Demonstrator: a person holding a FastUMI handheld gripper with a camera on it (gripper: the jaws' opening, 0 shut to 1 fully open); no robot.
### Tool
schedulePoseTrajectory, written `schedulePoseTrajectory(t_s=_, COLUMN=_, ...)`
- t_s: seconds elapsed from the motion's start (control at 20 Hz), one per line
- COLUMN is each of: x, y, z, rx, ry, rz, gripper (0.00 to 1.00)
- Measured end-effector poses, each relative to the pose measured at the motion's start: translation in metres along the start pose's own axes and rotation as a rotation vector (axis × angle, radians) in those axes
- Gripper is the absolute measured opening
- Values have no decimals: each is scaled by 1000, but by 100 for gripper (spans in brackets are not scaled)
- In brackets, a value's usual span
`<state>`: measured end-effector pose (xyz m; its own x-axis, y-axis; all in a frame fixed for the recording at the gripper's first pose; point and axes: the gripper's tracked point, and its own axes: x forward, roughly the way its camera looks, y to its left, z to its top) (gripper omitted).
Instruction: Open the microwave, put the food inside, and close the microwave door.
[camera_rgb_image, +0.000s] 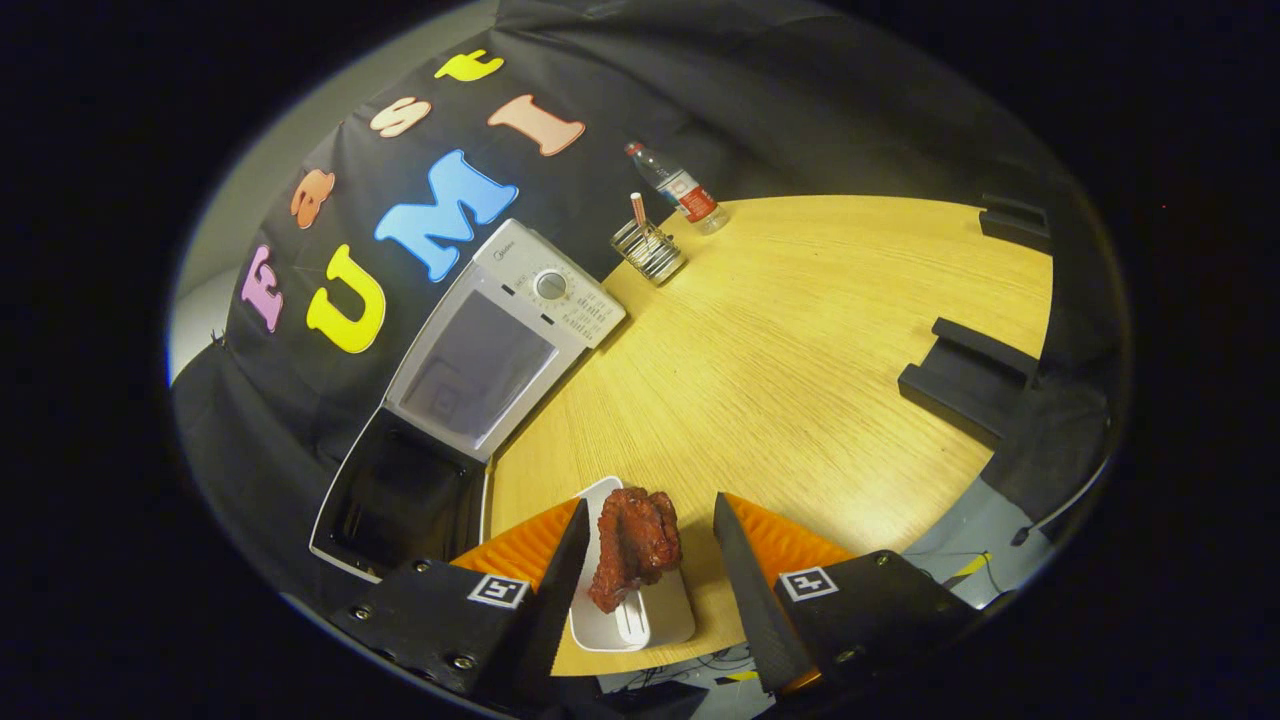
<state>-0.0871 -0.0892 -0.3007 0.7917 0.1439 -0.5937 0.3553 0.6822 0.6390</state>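
In the gripper view the tool (648, 560) stands with its fingers spread wide on either side of a small white plate (655, 612) carrying a reddish-brown piece of meat (634, 545) on the wooden surface (800, 360), touching neither, while the white microwave (500, 335) sits far left, its door (395, 500) swung open.

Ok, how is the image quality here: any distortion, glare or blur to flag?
Gripper view: strong fisheye bend, so the table edge curves and the microwave leans; lighting dim and warm, with soft glare on its window; the meat on the plate, between the open gripper jaws, looks sharp.
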Motion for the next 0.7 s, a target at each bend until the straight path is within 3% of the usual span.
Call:
schedulePoseTrajectory(t_s=0.05, x=-1, y=-1, z=0, rx=5, ry=0, rz=5, gripper=76)
schedulePoseTrajectory(t_s=0.15, x=4, y=-4, z=1, rx=34, ry=-4, rz=1, gripper=49)
schedulePoseTrajectory(t_s=0.2, x=-2, y=2, z=1, rx=62, ry=9, rz=26, gripper=41)
schedulePoseTrajectory(t_s=0.3, x=5, y=1, z=-2, rx=69, ry=17, rz=40, gripper=41)
schedulePoseTrajectory(t_s=0.4, x=-7, y=8, z=-3, rx=56, ry=24, rz=49, gripper=19)
schedulePoseTrajectory(t_s=0.45, x=-5, y=13, z=-6, rx=36, ry=28, rz=66, gripper=19)
schedulePoseTrajectory(t_s=0.55, x=1, y=14, z=-5, rx=-8, ry=27, rz=71, gripper=9)
schedulePoseTrajectory(t_s=0.7, x=-6, y=22, z=-3, rx=-41, ry=34, rz=75, gripper=9)
